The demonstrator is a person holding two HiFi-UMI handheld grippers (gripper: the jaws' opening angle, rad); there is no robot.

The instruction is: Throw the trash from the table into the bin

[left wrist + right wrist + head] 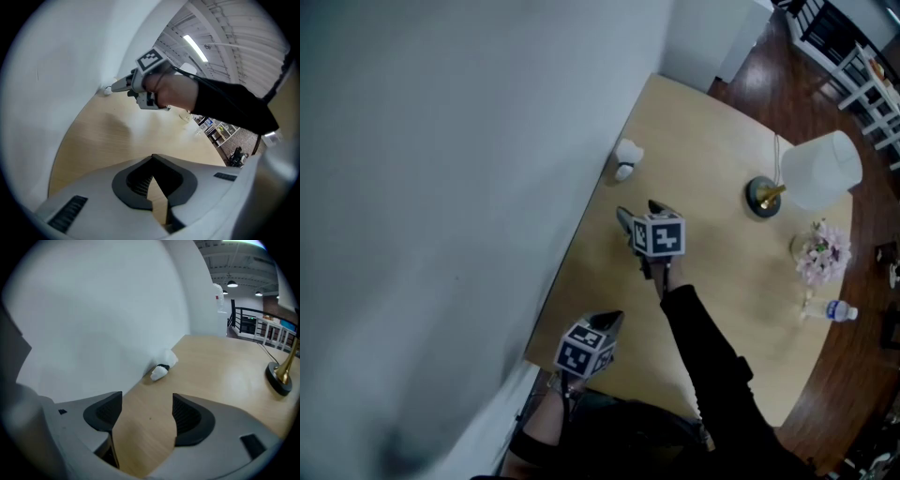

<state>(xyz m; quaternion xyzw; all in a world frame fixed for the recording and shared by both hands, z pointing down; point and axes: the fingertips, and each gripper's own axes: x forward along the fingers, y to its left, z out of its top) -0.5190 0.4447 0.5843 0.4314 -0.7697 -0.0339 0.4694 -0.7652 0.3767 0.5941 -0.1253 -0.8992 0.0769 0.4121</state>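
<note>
A: Where was the trash?
B: It was a crumpled white paper on the tabletop, touching the wall. A dark band showed on it in the right gripper view.
A: And the right gripper?
B: The right gripper was near the wall, just short of the paper and pointed at it. Its fingers stood wide apart. Nothing was between them, only bare tabletop. The paper lay ahead of the tips, clear of both.
A: Left one?
B: The left gripper was also close by the wall, behind the right one, at the tabletop edge nearest the person. Its fingers were closed tip to tip and held nothing. Only a thin wedge of tabletop showed below the tips.
A: Anything else on the tabletop?
B: There was a lamp with a white shade, gold stem and dark round base, well apart from the wall. The flowers and a water bottle were farther from the wall again, at the opposite edge.
</note>
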